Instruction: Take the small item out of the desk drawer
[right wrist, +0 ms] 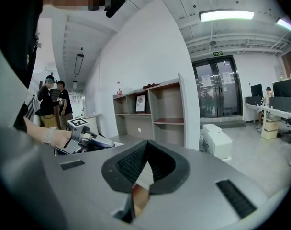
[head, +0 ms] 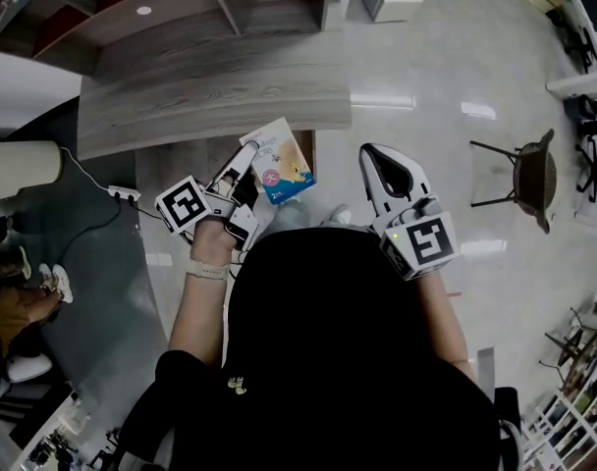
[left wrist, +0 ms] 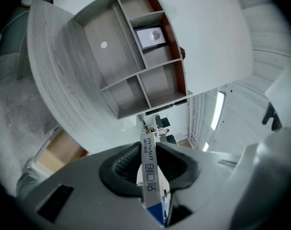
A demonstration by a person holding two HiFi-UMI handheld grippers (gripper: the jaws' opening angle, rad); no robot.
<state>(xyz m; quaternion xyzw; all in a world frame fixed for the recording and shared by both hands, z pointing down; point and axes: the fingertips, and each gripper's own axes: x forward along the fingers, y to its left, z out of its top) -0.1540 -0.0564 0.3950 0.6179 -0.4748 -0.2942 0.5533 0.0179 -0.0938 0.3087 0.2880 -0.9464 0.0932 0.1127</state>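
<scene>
Gripping a small box [left wrist: 150, 176] by its narrow edge, the left tongs [left wrist: 149, 146] were closed on it, the ribbed pads pressing its 2 flat faces. Along that white edge ran the word "HYNAUT" and, below it, the 3 characters "创口贴", with a blue band at the lower end. In the head view the box's front carried a pale cartoon picture above a blue strip whose print was too small to read. The box hung in the air just over the near edge of the grey wood-grain surface [head: 210, 91]. The right tongs [right wrist: 146, 150] were closed on nothing, their tips touching, held apart from the box on the person's right. Each of the 2 tongs bore a cube with black-and-white square markers. A shelf unit [left wrist: 136, 56] beyond the surface held a framed sheet [left wrist: 151, 36], its writing unreadable.
</scene>
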